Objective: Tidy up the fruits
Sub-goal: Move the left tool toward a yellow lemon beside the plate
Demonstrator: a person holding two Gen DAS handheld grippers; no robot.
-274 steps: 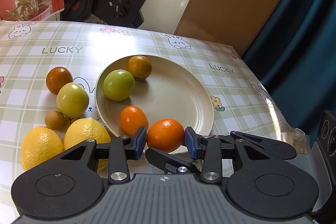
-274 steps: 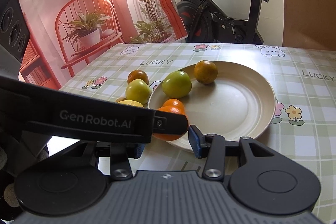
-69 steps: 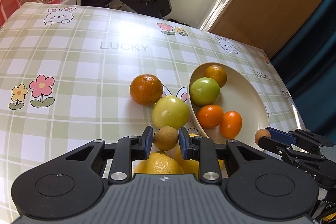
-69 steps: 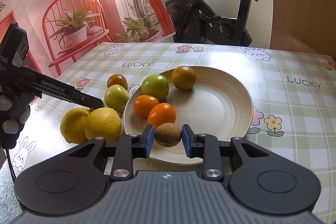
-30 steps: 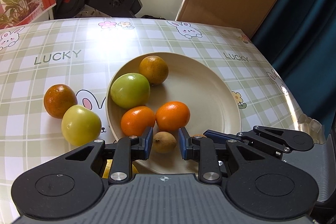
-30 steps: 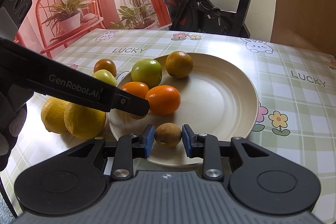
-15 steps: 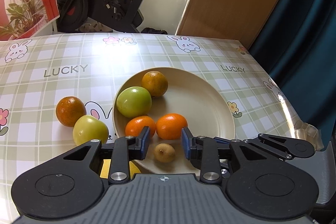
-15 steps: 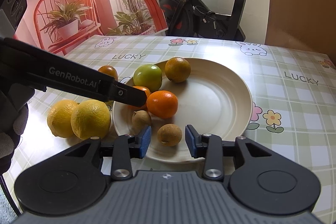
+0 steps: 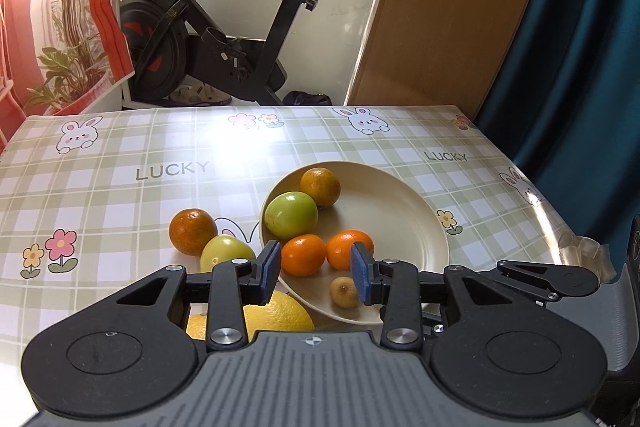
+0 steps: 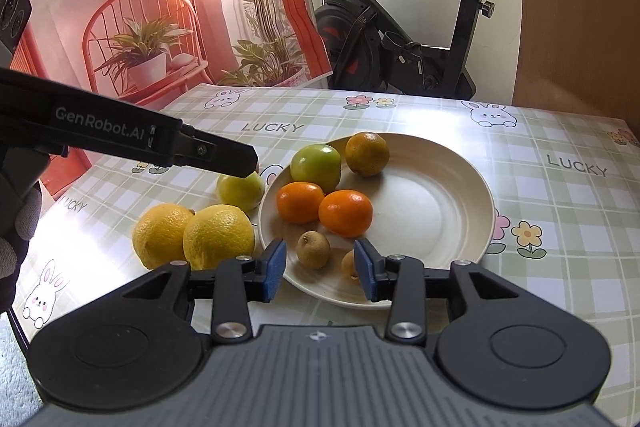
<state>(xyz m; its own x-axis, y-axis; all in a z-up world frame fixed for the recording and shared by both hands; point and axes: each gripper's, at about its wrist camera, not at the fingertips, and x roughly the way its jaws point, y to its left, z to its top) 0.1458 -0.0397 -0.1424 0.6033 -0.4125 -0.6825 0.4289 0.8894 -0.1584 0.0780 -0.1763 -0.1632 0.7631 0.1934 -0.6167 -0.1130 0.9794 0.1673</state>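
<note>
Fruits are landing on the plate [image 10: 460,163]; left gripper [image 9: 315,273] opening empty, right gripper [image 10: 320,265] apart; lemons [image 10: 218,235] beside its left jaw probably need collecting next.

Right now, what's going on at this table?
A person with a tool in each hand is moving fruit onto the beige plate. Both the left tool and the right tool are empty; the left one's jaws are opening. Two small brown fruits lie near the plate's front rim, with two oranges, a green fruit and a darker orange. Two lemons, a yellow-green fruit and an orange wait on the tablecloth.
</note>
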